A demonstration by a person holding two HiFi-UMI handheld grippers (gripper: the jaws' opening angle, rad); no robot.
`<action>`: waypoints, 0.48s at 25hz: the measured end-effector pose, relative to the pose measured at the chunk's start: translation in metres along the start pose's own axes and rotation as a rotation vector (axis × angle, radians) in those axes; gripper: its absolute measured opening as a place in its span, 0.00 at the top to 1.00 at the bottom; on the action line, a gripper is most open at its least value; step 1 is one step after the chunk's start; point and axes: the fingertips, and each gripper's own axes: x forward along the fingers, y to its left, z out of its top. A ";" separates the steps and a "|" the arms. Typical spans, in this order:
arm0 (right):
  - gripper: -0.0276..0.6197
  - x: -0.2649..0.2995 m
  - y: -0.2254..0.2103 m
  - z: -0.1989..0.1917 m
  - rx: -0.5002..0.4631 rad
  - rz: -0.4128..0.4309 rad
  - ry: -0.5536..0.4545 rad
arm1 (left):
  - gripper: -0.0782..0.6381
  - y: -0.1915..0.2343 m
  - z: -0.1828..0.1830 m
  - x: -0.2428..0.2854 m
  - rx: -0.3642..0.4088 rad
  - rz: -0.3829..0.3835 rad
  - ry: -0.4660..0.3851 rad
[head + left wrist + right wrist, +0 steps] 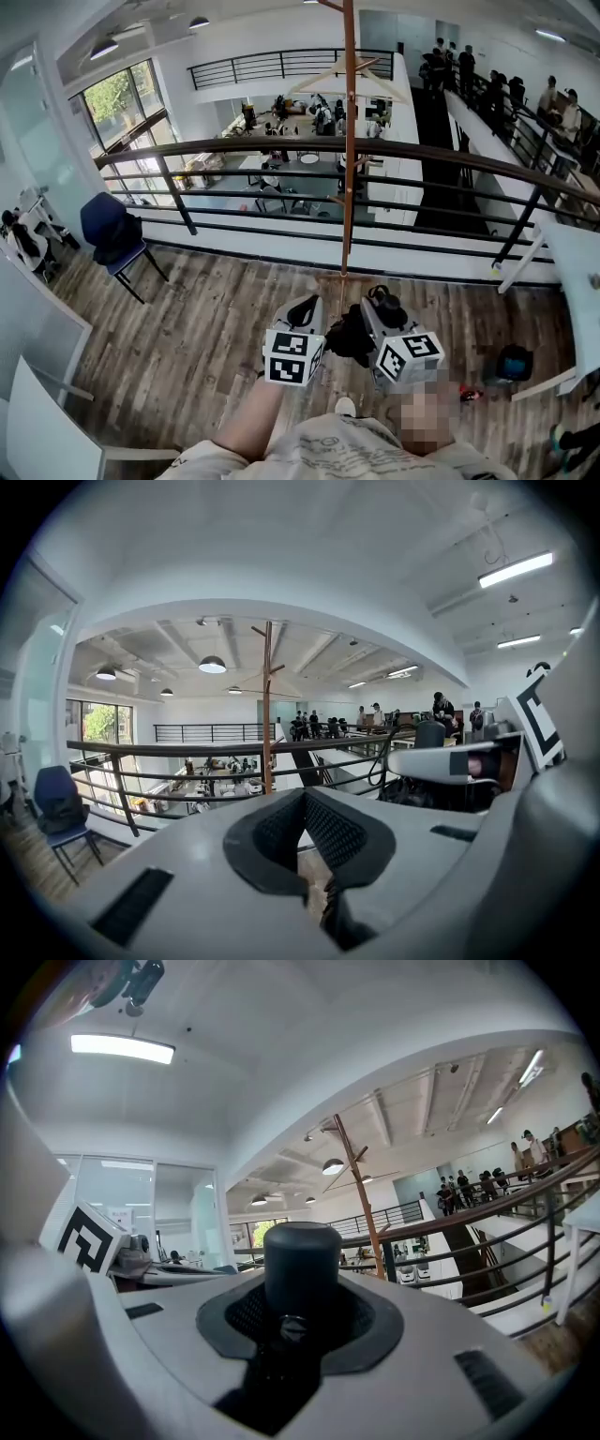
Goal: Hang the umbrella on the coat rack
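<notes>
Right claw [300, 1324] is recorded as clamped on the stub handle of the umbrella [302, 1258], with the handle end standing proud of the pads. In the head view the folded black canopy sits between the two claws. Left claw [302, 803]: pads pressed together at the tips, nothing made out between them. The coat rack [349, 141] is found straight ahead of both claws and untouched, its pegs well above claw level. A railing [281, 150] runs just behind it, with a drop to a lower floor beyond. Risks judged: the smooth round handle may twist or slip in the pads during the lift. The slim pole may be knocked and rocked by a misjudged reach. An umbrella released short of a peg would fall near the railing. Count: two claws, one umbrella, one coat rack, one railing, and one blue chair [112, 234] well off to the left claw's side. The peg number is not resolved.
</notes>
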 end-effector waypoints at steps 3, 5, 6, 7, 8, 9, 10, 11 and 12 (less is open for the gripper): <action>0.77 0.024 -0.027 0.009 0.010 0.015 0.008 | 0.88 -0.002 0.009 0.034 0.007 -0.001 0.014; 0.76 0.041 -0.043 0.010 0.013 0.015 0.026 | 0.88 -0.001 0.012 0.054 0.023 0.006 0.028; 0.76 0.049 -0.050 0.011 0.010 0.018 0.032 | 0.88 0.001 0.013 0.065 0.025 0.009 0.032; 0.76 0.057 -0.057 0.012 0.004 0.025 0.034 | 0.88 0.003 0.015 0.075 0.021 0.009 0.034; 0.76 0.064 -0.063 0.014 0.000 0.034 0.035 | 0.88 0.004 0.018 0.085 0.008 0.006 0.033; 0.76 0.071 -0.070 0.016 -0.003 0.045 0.036 | 0.88 0.005 0.022 0.095 -0.013 0.001 0.031; 0.76 0.077 -0.078 0.018 -0.005 0.055 0.038 | 0.88 0.006 0.026 0.105 -0.037 -0.004 0.028; 0.76 0.082 -0.085 0.020 -0.008 0.066 0.040 | 0.88 0.007 0.029 0.115 -0.058 -0.005 0.025; 0.76 0.087 -0.092 0.022 -0.014 0.078 0.044 | 0.88 0.008 0.033 0.124 -0.071 -0.001 0.023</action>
